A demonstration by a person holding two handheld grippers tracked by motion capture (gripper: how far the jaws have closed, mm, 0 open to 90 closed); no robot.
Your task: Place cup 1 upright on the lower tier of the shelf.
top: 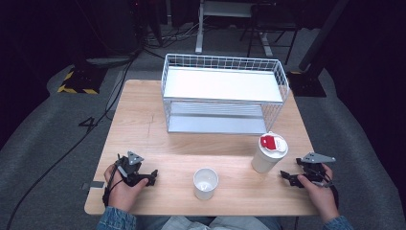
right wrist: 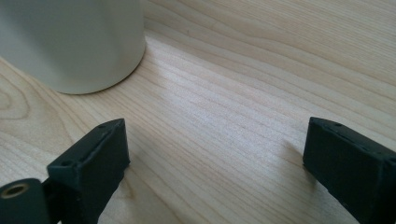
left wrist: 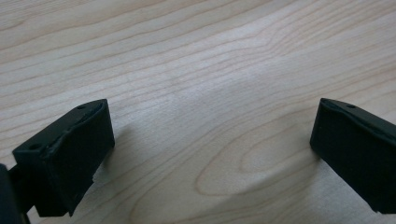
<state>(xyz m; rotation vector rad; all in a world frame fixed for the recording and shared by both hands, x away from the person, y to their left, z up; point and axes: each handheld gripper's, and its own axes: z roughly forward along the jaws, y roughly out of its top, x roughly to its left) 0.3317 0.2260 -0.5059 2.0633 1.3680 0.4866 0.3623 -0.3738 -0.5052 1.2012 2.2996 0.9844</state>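
Not started, by the look of it. Left gripper (top: 154, 174) resting on table (top: 143, 124), jaws wide, nothing btwn them, bare wood ahead. Right gripper (top: 283, 175) same: jaws wide, empty. Lidded cup (top: 269, 152) w/ red tab upright, just ahead of right jaws & off to their left side, not touched. Open paper cup (top: 206, 183) upright btwn the two grippers, nearer left jaws' tips, apart from both. Wire rack (top: 225, 93) beyond, shelves bare. All grasping & moving presumably left to do.

Wide-apart jaws near white cup (right wrist: 70, 44) on table (right wrist: 243, 93).
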